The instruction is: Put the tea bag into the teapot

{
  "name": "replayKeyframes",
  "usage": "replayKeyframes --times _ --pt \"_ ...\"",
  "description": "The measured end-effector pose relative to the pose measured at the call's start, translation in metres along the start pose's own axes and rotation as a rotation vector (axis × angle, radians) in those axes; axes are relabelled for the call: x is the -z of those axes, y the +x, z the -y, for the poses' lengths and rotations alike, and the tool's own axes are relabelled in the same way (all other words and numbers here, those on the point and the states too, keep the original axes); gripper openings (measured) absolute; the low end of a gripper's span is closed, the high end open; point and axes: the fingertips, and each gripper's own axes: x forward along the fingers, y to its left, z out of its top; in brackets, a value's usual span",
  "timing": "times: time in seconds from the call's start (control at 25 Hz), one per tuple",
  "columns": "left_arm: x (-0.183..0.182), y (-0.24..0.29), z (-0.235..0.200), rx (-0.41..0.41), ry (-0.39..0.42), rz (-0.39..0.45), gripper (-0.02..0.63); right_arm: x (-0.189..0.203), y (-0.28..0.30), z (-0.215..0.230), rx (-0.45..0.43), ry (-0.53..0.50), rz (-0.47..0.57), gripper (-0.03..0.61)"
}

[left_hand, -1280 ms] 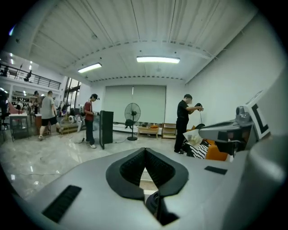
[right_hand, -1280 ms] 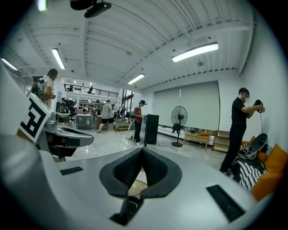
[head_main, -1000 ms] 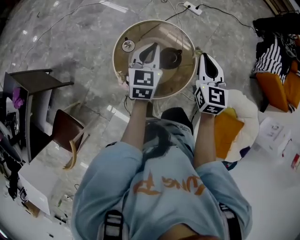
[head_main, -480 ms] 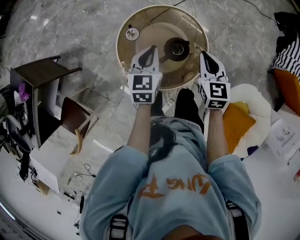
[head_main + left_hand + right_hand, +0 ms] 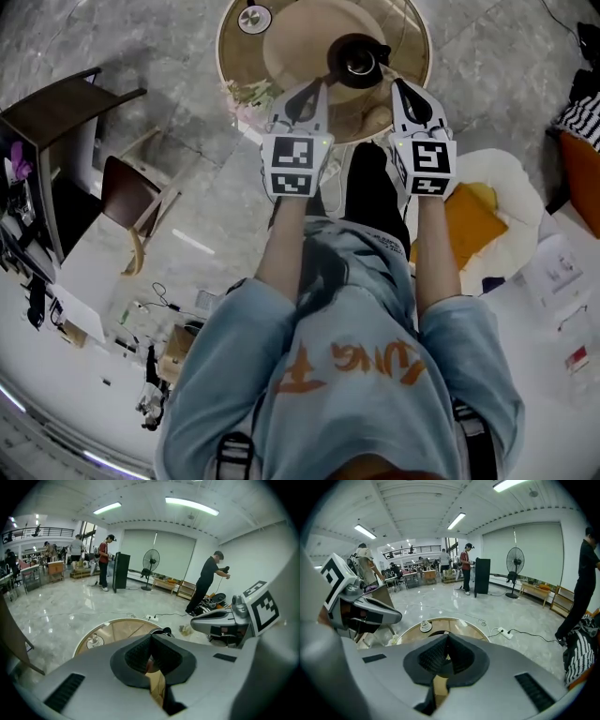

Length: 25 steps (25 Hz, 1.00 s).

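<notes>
Left gripper (image 5: 312,89) and right gripper (image 5: 401,87), both clenched empty, hang either side of the teapot (image 5: 356,58) on the round table (image 5: 228,58).

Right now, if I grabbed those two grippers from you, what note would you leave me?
Left gripper: shut, nothing seen in it, over the near edge of the round table.
Right gripper: shut, nothing seen in it either.
Teapot: on the table, between and just beyond both grippers.
Small white round thing: far left of the table.
Tea bag: not visible.
Done: nothing.
Left: find the bag, put it in.
</notes>
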Motion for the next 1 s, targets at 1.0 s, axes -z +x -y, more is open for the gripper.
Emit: replayKeyframes --times 1.0 --pt "0.030 0.017 -0.039 -0.034 -0.087 -0.032 0.025 0.019 0.088 -0.032 -0.023 -0.207 -0.138 0.014"
